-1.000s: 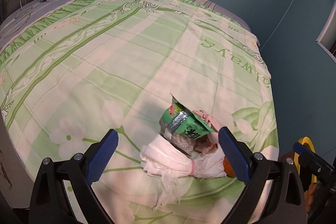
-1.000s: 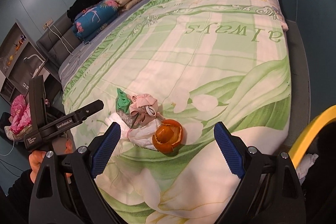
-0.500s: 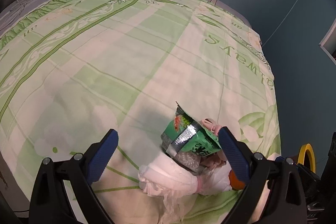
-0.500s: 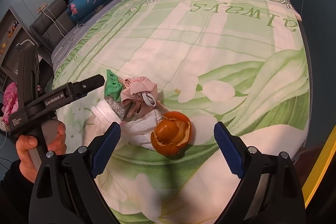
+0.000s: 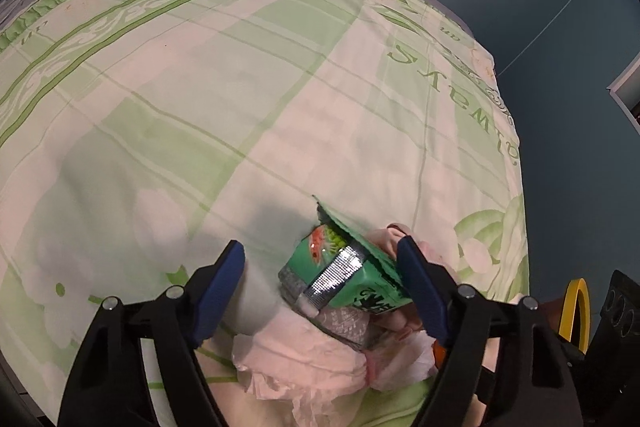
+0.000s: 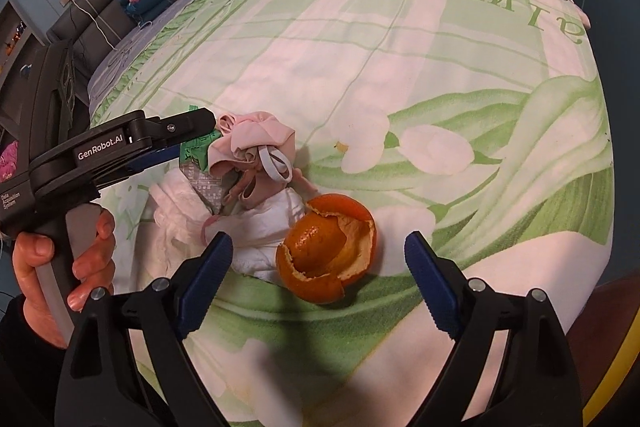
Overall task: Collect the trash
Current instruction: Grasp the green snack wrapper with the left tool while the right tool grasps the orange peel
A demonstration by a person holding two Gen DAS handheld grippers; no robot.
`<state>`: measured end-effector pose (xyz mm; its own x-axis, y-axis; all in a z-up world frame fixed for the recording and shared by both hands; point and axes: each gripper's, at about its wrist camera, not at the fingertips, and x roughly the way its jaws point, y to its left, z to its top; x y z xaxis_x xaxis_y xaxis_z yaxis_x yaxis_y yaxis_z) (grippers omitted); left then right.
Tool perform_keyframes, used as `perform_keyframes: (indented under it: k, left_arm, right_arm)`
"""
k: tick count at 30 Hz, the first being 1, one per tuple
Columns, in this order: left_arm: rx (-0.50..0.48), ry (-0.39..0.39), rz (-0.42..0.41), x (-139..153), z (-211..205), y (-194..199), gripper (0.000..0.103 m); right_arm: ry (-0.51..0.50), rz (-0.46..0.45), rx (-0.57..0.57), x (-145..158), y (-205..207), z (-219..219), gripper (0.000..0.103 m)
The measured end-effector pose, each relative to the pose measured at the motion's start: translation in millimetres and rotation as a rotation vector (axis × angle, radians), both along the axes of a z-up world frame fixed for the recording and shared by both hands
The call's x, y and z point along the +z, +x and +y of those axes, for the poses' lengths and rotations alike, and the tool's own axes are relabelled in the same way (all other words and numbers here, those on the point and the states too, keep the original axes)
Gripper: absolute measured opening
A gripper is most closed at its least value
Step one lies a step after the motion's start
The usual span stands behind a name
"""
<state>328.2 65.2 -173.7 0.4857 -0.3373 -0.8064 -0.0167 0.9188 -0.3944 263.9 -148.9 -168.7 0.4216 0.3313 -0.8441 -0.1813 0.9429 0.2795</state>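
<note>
Across the bed [image 6: 420, 75], a green-and-white quilt with tulip print is spread, and the trash is gathered in one heap near its foot edge. Within the heap, a crumpled white tissue [image 6: 264, 235] lies lowest; against its right side an orange peel [image 6: 326, 253] is set, and on top of it a pink cloth scrap [image 6: 256, 143] and a green snack wrapper [image 5: 340, 275] are piled. Beyond the foot edge of the bed, a yellow rim [image 5: 576, 307] is seen, though its nature cannot be told. The left tongs [image 5: 320, 287] are held wide apart around the wrapper, with nothing clamped. The right tongs [image 6: 318, 267] are likewise spread wide, straddling the peel without contact. Nothing is judged collected yet: every piece remains on the bed, and each has yet to be gripped and carried off.
</note>
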Motion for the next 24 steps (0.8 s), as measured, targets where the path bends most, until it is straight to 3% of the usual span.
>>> perform_keyframes:
  k: [4,10,18,24]
  left_arm:
    - [-0.027,-0.023,0.016,-3,-4,3,0.051]
    - [-0.034,-0.041,0.020,-2,-4,0,0.026]
    - [-0.052,-0.032,-0.003,6,-5,-8,0.021]
    - [-0.030,-0.047,-0.020,15,6,-14,0.020]
  right_arm:
    - [0.009,0.038,0.003,-8,3,2,0.074]
    - [-0.014,0.059,-0.002,-14,4,5,0.049]
    - [-0.031,0.038,0.002,-10,1,5,0.034]
    - [-0.039,0.022,-0.010,-4,-2,2,0.030]
